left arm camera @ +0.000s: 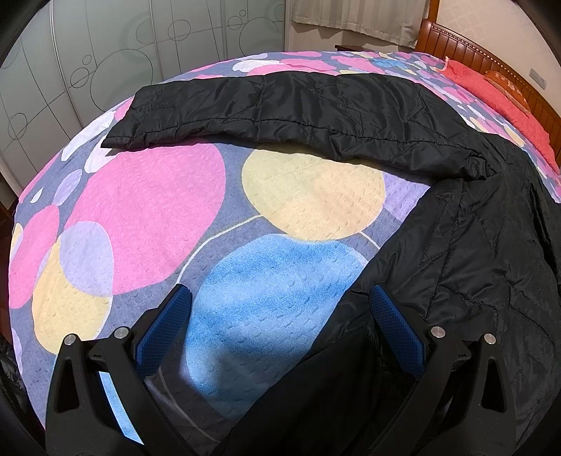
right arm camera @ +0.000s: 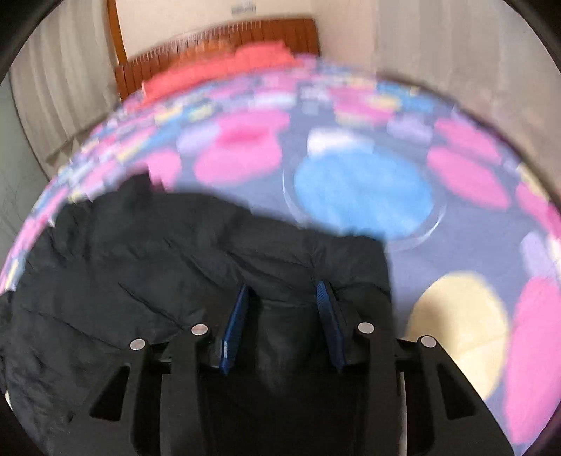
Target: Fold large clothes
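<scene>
Sleeve fold pending: left tongs [left arm camera: 278, 336] gape beside the jacket [left arm camera: 473, 252]; right tongs [right arm camera: 282, 322], half-open, apparently straddle its blurred cloth, needing closure.

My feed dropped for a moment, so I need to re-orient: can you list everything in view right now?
quilted jacket: one, black, spread on the bed, sleeve stretched out flat
bedspread: one, grey-blue with pink, yellow and blue circles, covering the bed
pillow: one, red, at the headboard
headboard: one, brown wood, far end
wardrobe doors: frosted, circle pattern, beside the bed
curtain: pale, back wall
left gripper: blue fingers wide apart, at the jacket's edge
right gripper: blue fingers apart, jacket fabric between them
</scene>
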Motion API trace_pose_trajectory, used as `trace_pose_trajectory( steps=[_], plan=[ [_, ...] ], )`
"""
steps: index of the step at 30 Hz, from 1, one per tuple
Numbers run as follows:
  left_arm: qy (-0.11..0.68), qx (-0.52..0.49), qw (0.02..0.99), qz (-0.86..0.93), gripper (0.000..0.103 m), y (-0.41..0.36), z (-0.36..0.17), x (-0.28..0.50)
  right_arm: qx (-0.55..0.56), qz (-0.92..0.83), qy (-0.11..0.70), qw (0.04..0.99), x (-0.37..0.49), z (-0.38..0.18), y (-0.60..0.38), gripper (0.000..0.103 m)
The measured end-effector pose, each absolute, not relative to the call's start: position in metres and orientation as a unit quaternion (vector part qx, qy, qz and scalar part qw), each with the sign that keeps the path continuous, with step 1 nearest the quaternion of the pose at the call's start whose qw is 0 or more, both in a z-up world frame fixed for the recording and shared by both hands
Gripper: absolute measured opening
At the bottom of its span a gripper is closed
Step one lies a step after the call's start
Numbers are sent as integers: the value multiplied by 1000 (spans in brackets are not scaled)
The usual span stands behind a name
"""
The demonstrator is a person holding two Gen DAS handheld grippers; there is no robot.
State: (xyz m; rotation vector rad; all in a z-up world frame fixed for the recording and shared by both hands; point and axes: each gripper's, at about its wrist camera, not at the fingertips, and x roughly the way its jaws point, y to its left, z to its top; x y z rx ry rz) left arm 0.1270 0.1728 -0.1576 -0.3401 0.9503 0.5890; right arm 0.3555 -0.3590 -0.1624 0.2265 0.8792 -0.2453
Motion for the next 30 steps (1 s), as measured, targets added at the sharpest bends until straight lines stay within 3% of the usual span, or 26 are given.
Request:
trace_pose_trajectory(
  steps=[10,17,25,30],
  plan=[
    [450,-157,834,280,101,174,-157,128,55,-81,384,918,330,-131,-290,42],
    [449,-156,834,280,101,174,-157,129,-13,-35,436,899,350,-171,-230,44],
    [448,-158,835,278,101,175,-158,129,66,-86,388,915,298,-129,-296,44],
    [448,-158,835,278,101,176,-158,129,70,-117,420,897,293,-168,-331,43]
  ],
)
